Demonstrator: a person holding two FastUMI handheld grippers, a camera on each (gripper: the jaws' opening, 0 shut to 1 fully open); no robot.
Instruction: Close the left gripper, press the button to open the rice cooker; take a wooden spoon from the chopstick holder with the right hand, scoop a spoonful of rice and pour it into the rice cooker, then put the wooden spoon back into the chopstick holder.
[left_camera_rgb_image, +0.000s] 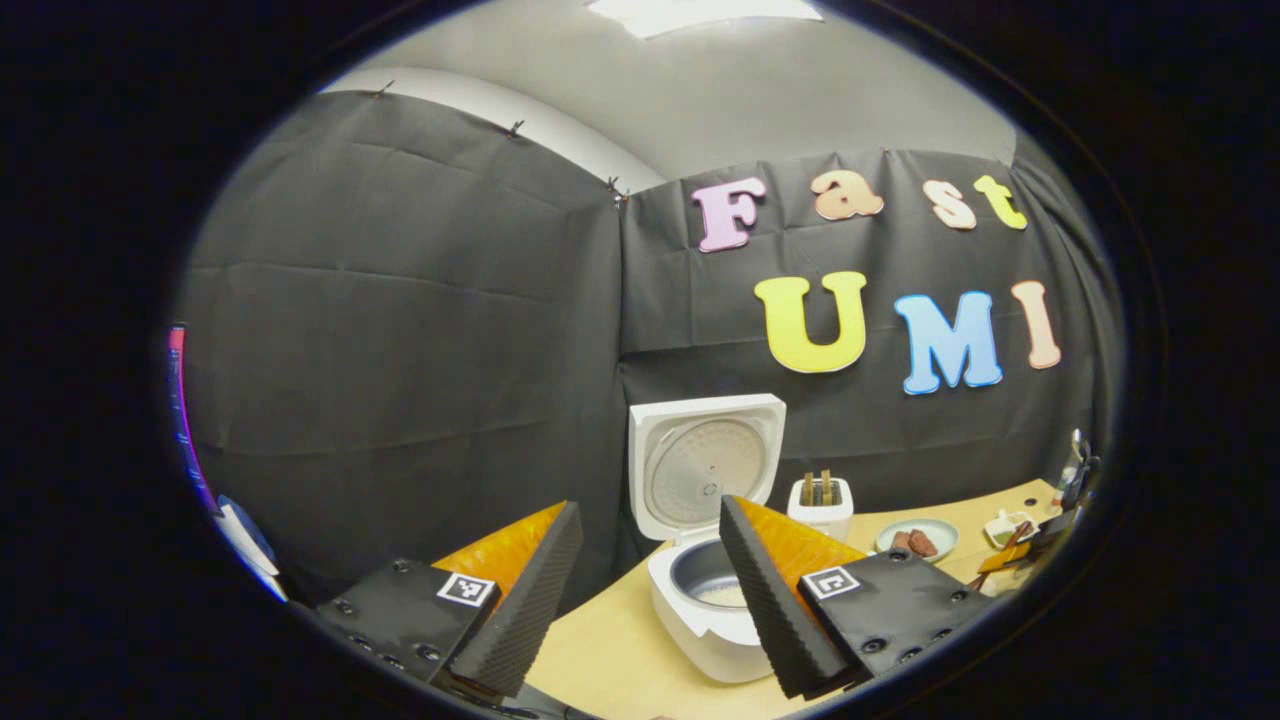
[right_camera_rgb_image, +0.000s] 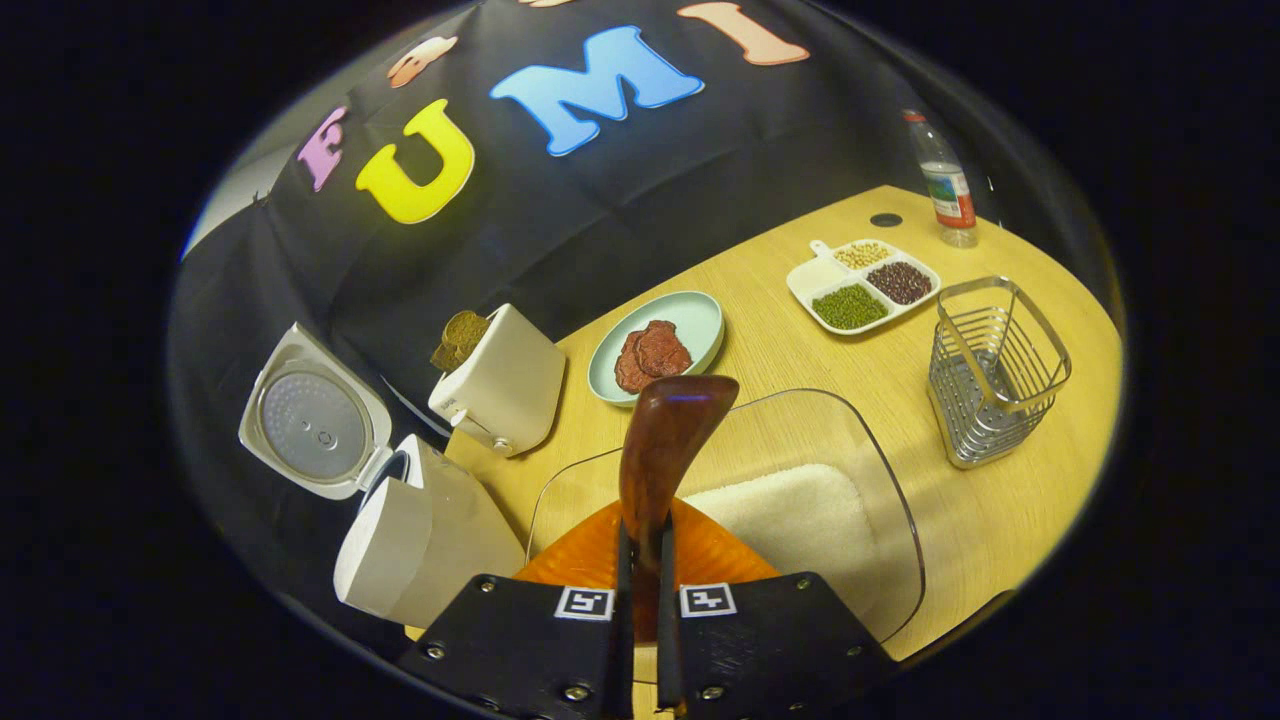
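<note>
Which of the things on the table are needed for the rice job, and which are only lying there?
Needed: rice cooker, open; wooden spoon in the right hand-held gripper; clear rice container; wire chopstick holder.

Only lying there: toaster, plate of meat, divided bean dish, bottle.

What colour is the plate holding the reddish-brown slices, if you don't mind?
Pale mint green; the plate shows best in the right gripper view.

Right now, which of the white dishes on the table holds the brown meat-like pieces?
The round pale plate beside the toaster; the divided tray holds beans instead.
</note>
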